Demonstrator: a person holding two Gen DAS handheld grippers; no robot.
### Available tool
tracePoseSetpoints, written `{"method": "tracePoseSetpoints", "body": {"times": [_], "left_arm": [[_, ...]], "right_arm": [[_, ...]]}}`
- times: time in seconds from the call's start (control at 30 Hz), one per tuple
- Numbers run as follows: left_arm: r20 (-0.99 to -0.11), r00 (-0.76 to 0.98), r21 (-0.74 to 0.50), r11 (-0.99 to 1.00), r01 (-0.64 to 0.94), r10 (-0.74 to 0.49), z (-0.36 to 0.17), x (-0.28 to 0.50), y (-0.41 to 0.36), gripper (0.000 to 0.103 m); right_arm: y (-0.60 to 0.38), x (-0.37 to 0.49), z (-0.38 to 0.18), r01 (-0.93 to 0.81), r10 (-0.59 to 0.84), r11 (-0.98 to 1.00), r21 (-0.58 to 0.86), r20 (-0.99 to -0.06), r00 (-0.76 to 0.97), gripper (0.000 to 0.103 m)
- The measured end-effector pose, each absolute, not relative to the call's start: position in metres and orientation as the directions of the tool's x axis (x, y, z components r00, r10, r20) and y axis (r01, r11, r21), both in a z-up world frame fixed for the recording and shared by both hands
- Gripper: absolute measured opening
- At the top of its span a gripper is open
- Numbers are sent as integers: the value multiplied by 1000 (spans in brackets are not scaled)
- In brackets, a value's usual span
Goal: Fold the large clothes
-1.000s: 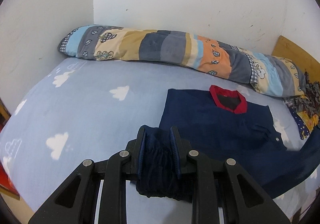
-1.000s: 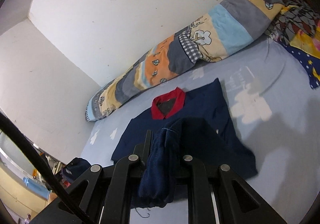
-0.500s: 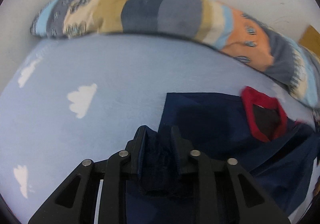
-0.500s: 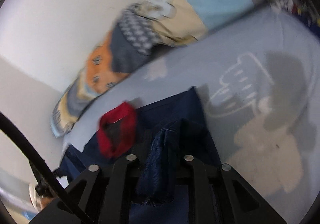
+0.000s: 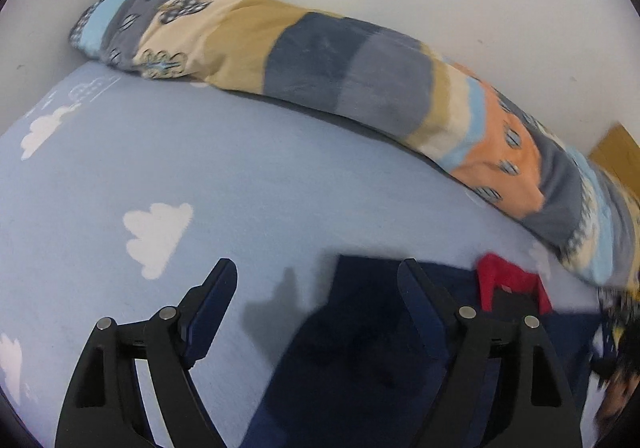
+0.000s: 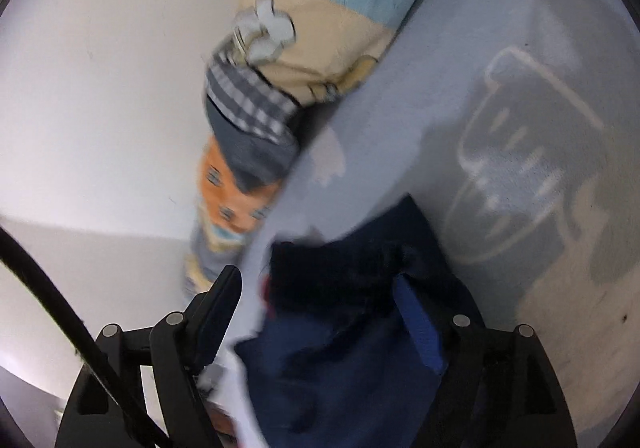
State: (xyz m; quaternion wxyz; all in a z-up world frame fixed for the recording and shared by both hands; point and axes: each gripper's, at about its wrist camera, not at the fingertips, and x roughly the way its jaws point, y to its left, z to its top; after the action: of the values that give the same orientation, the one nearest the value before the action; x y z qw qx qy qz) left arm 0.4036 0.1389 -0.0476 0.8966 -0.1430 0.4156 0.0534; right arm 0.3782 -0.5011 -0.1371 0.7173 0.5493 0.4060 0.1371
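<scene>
White walls meet in a corner behind a bed (image 5: pixel 248 175) covered in a pale blue sheet with white clouds, and a long patchwork bolster (image 5: pixel 360 75) lies along its far edge. From the left wrist, the left gripper (image 5: pixel 316 280) has just been opening and its jaws now stand wide apart, pressing on nothing. The navy shirt (image 5: pixel 360 360) with a red collar (image 5: pixel 508 280) lies on the sheet, its left edge running up between the jaws and its body spreading to the right.

From the right wrist, the view is rolled, with the bolster (image 6: pixel 280 87) running up the picture. The right gripper (image 6: pixel 320 288) has likewise just been opening; its jaws are spread and the shirt (image 6: pixel 344 360) sits loose between them, bunched and blurred. The garment lies directly below both grippers, neither clearly nearer.
</scene>
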Motion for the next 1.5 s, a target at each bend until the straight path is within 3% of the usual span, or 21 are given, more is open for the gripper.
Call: {"method": "tracePoseSetpoints", "body": {"times": [0.07, 0.2, 0.3, 0.33, 0.47, 0.57, 0.7, 0.77, 0.83, 0.93, 1.07, 1.17, 1.3, 1.5], "left_arm": [[-751, 659, -194, 967, -164, -38, -48, 393, 128, 82], [-726, 684, -136, 990, -39, -72, -53, 365, 94, 82], [-710, 696, -77, 994, 73, -106, -61, 346, 59, 82], [-710, 696, -41, 994, 105, -103, -66, 342, 47, 82], [-754, 657, 124, 981, 147, -3, -101, 347, 23, 82], [-727, 661, 288, 956, 46, 187, -125, 354, 46, 82], [-747, 635, 173, 980, -102, 198, -128, 347, 112, 82], [-750, 632, 145, 980, -134, 197, -121, 337, 129, 82], [-732, 655, 123, 982, -140, 185, -106, 321, 133, 81], [-689, 716, 79, 993, -87, 117, -80, 290, 116, 81], [-648, 762, 61, 997, 40, 9, -67, 251, 60, 81], [-682, 732, 107, 988, 108, -6, -86, 247, 33, 81], [-733, 674, 150, 988, 28, 92, -122, 248, 68, 82], [-774, 624, 55, 992, -111, 113, -122, 221, 142, 83]], "right_arm": [[-510, 371, -125, 232, 620, 332, 914, -397, 676, 83], [-489, 359, -84, 148, 501, 626, 766, -540, 676, 80], [-419, 351, -71, -77, 494, 823, 563, -643, 585, 59], [-391, 349, -73, -164, 497, 852, 497, -670, 551, 47], [-291, 336, -101, -423, 479, 857, 295, -758, 443, 33], [-280, 351, -128, -379, 276, 920, 97, -849, 452, 32], [-353, 370, -132, -74, -10, 996, -56, -860, 511, 31], [-386, 363, -126, 31, -87, 996, -83, -859, 504, 30], [-388, 342, -109, 9, -77, 996, -86, -836, 544, 30], [-349, 299, -80, -157, 108, 988, 14, -785, 611, 34], [-270, 248, -79, -415, 313, 906, 79, -785, 534, 37], [-220, 221, -91, -547, 404, 831, 104, -788, 464, 36], [-242, 211, -121, -514, 276, 858, -5, -839, 469, 35], [-398, 204, -124, -194, 111, 981, 9, -848, 519, 33]]}}
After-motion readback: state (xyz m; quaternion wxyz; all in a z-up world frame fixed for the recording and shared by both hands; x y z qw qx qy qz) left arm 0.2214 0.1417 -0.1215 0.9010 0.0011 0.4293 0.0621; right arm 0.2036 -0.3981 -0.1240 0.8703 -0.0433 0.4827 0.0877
